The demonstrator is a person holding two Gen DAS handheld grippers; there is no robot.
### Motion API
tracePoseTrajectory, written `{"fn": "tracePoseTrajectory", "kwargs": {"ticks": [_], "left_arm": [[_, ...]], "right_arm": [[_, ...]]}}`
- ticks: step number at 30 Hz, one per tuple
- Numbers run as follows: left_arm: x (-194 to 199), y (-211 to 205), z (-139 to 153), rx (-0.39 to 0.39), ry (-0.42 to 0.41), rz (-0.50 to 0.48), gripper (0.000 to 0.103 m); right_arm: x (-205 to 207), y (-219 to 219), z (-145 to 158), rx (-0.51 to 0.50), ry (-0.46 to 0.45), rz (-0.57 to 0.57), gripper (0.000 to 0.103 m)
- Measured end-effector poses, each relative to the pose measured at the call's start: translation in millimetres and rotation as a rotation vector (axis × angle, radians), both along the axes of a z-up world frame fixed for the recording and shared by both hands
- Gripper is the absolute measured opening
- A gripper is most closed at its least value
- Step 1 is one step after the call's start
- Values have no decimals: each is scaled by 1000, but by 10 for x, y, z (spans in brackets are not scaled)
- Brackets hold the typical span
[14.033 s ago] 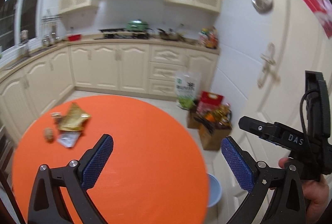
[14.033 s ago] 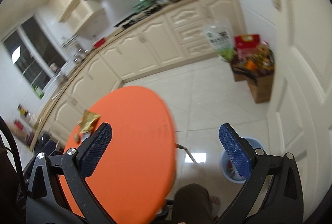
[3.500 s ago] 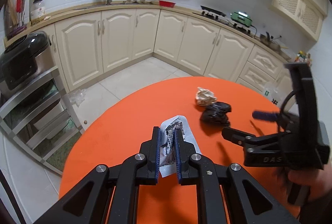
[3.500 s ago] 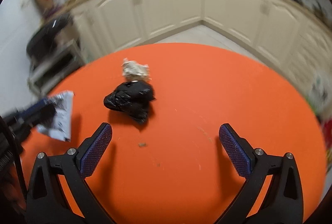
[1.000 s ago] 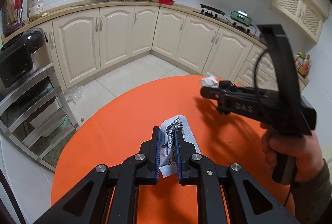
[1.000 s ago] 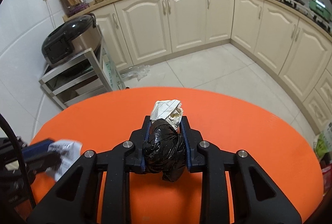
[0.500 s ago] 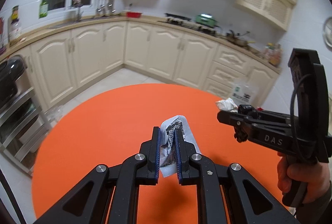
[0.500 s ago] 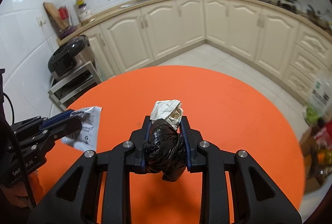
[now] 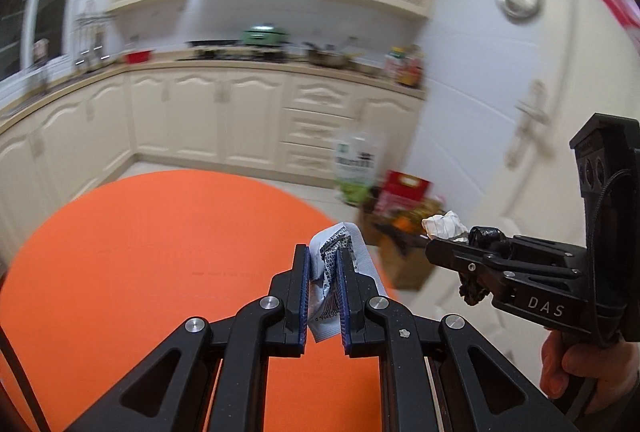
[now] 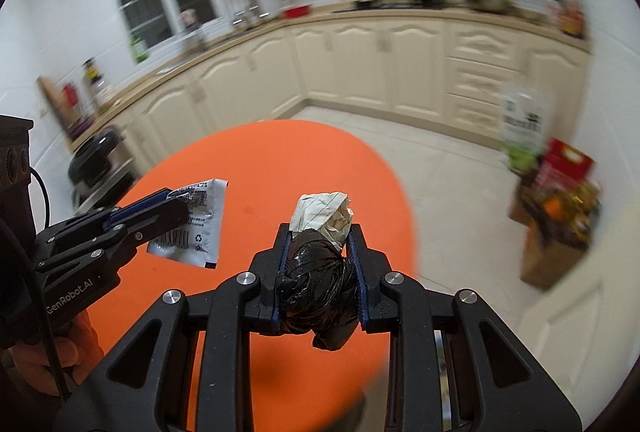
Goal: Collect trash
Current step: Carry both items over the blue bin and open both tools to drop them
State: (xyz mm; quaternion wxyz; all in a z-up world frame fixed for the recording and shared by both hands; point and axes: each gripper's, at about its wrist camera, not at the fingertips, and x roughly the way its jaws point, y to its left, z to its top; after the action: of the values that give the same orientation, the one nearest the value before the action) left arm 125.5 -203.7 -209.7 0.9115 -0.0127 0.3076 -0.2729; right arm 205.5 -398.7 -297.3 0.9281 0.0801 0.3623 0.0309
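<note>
Trash is in both jaws: left gripper [image 9: 323, 286] pinches a white printed sachet [image 9: 334, 264], right gripper [image 10: 320, 272] clamps a black plastic wad [image 10: 318, 286] and crumpled paper [image 10: 322, 214], mid-frame above the round orange counter [image 10: 280, 168]. Carrying step; next, find a bin.

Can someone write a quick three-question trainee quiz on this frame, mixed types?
1. What does the left gripper hold?
2. True or false: the right gripper is empty.
3. Is any trash on the visible part of the orange table? A) yes, a gold wrapper B) none C) yes, a can

Key:
1. A silver printed sachet, jaws shut on it.
2. False: it grips a black bag wad with a crumpled paper pinched at the jaw tips.
3. B
</note>
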Motion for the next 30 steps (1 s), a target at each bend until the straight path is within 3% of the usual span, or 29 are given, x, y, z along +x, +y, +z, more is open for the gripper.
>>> {"fn": "tracePoseTrajectory", "kwargs": {"ticks": [8,16,21,30], "left_arm": [[-117,-471,59,11,-2,-190,9],[-49,-852,-71,52,1,-282,9],[124,-1368,-465,138,83,-326,9],[683,-2305,-1279,284,257,-366,9]], "right_arm": [[-764,-768,8,25,0,-189,25],[-1132,-1402,-191,83,22,-313,25],[-1086,-1746,-666,166,90,-351,25],[-836,-2388,-1869,356,279,-426,25]]}}
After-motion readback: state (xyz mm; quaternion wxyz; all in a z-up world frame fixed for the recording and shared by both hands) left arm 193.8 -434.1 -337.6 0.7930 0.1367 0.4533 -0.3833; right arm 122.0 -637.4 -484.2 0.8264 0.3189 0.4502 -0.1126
